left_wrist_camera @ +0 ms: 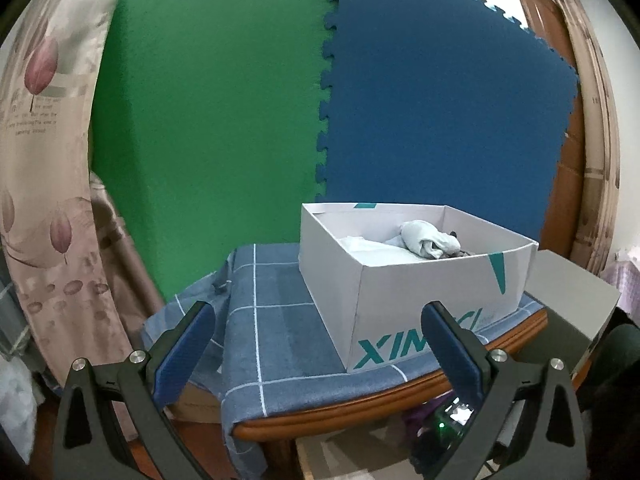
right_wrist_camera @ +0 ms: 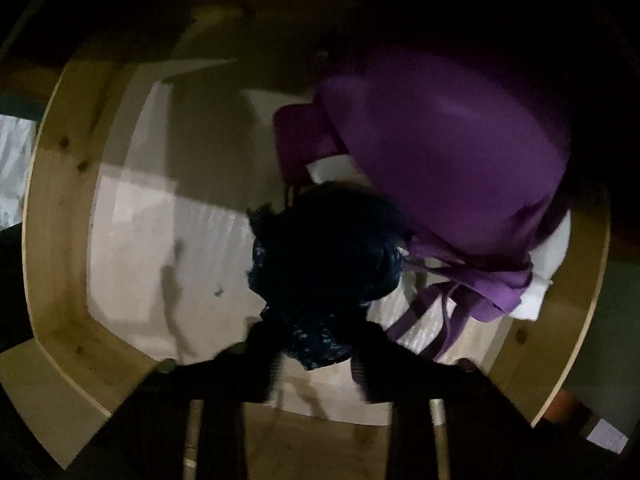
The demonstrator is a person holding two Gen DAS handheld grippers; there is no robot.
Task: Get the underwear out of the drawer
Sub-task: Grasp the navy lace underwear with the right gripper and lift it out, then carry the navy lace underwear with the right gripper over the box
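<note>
Dark patterned underwear (right_wrist_camera: 320,276) sits pinched in our right hand-held gripper (right_wrist_camera: 318,376), lower centre, inside the wooden drawer (right_wrist_camera: 60,216).

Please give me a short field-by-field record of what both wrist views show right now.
drawer: wooden drawer, open, seen from above
in drawer: dark blue patterned underwear; purple garment beside it
right tool: right tool pointing down, jaws shut on the dark blue patterned underwear
left tool: left tool open, holding nothing
table: checked blue cloth over a wooden table
on table: white shoe box, no lid, pale rolled clothing inside
image quality: right view dark and blurred
</note>
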